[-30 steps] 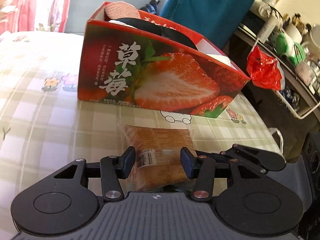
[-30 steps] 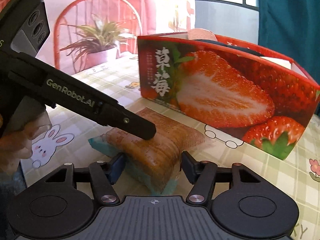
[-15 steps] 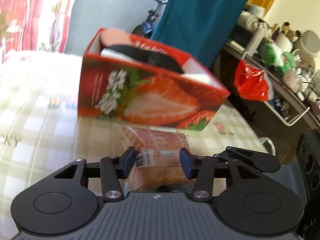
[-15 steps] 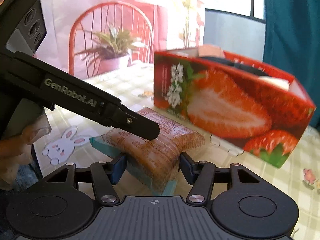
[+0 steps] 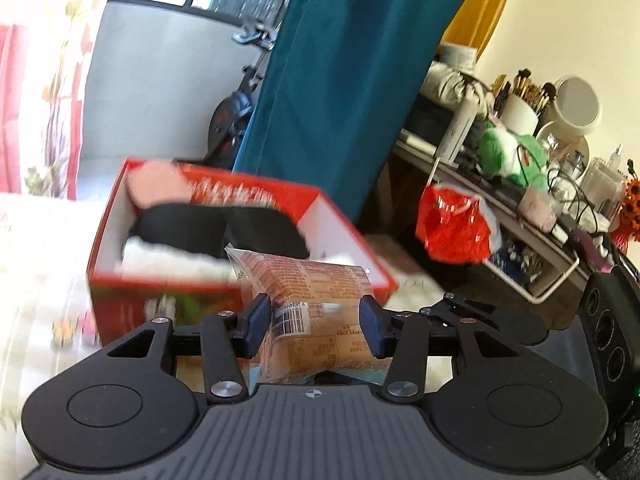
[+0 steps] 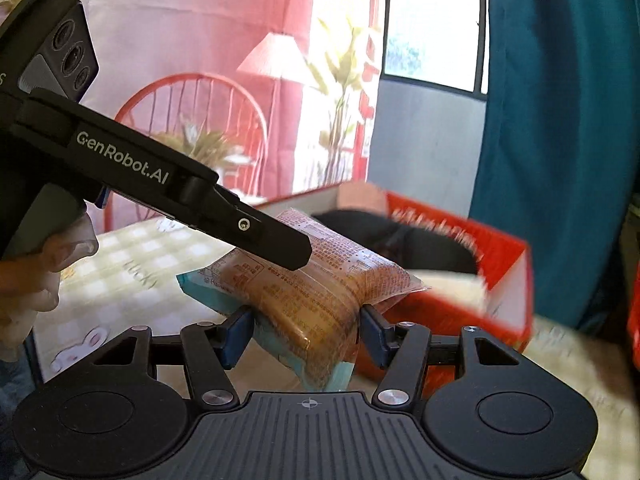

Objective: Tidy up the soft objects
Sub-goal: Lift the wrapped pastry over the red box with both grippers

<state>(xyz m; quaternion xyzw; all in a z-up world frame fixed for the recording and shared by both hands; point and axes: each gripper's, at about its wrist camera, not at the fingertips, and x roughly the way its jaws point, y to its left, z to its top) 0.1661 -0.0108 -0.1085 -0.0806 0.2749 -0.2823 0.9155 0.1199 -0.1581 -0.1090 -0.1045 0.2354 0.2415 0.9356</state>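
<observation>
Bread packet [image 5: 316, 312] was pinched from both sides, up off the checked tablecloth [image 6: 132, 264]: my left gripper [image 5: 315, 322] clamped one end, my right gripper [image 6: 306, 330] squeezed the other, pads pressing the wrapper. It hung just in front of the red strawberry box [image 5: 344, 224], which held a black cloth [image 5: 224, 228].

Checked tablecloth [image 6: 132, 268] under red box [image 6: 496, 276]

Left gripper [image 5: 316, 320] and right gripper [image 6: 306, 330] both clamp, angled slightly downward.
</observation>
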